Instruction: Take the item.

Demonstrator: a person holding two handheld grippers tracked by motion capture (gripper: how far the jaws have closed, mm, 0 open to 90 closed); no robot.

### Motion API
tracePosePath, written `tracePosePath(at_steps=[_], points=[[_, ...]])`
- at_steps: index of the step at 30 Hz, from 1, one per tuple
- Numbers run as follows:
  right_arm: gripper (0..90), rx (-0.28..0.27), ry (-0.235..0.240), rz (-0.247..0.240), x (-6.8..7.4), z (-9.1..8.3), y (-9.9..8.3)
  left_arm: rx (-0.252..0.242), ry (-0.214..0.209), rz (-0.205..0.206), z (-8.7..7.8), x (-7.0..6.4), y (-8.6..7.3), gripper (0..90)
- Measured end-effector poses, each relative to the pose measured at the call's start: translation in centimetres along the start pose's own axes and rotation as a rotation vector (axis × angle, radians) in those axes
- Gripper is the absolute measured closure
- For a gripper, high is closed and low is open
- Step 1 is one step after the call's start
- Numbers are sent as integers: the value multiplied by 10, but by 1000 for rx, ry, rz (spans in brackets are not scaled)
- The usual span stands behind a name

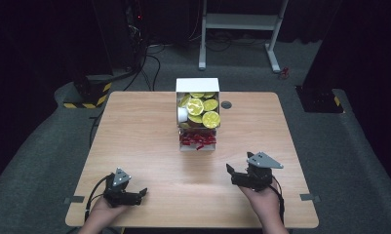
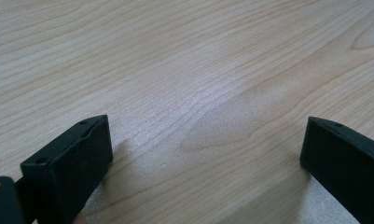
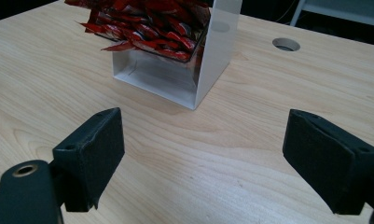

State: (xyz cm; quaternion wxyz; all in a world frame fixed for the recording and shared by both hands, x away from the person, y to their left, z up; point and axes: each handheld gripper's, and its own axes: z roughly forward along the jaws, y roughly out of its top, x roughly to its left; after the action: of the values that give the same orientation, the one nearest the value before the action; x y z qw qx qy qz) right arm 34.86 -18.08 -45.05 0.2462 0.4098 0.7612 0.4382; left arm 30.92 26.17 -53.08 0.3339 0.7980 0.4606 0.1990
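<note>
Starting out, by my judgement: nothing is picked yet, and all the work is left. My left gripper (image 1: pixel 140 193) sits at 7 o'clock on the table (image 1: pixel 134 126), jaws spread wide, empty. The box (image 1: pixel 197 86) stands at 12 o'clock, red packets (image 1: pixel 198 140) in its near end. My right gripper (image 1: pixel 230 171), at 5 o'clock, faces them, jaws spread wide, holding nothing.

High view overhead facing forward, gripper views low, sharing table (image 1: pixel 149 146)
</note>
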Motion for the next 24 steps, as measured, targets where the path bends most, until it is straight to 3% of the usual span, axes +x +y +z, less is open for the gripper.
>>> tracePosePath(at_steps=[8,20,24], points=[[130,-4,28,8,10,6,-2,2,-3,-2,2,0,2,25],[155,-9,48,-1,21,14,17,1,-5,-8,2,0,2,26],[174,-5,63,-23,26,14,26,1,-5,0,2,1,2,24]])
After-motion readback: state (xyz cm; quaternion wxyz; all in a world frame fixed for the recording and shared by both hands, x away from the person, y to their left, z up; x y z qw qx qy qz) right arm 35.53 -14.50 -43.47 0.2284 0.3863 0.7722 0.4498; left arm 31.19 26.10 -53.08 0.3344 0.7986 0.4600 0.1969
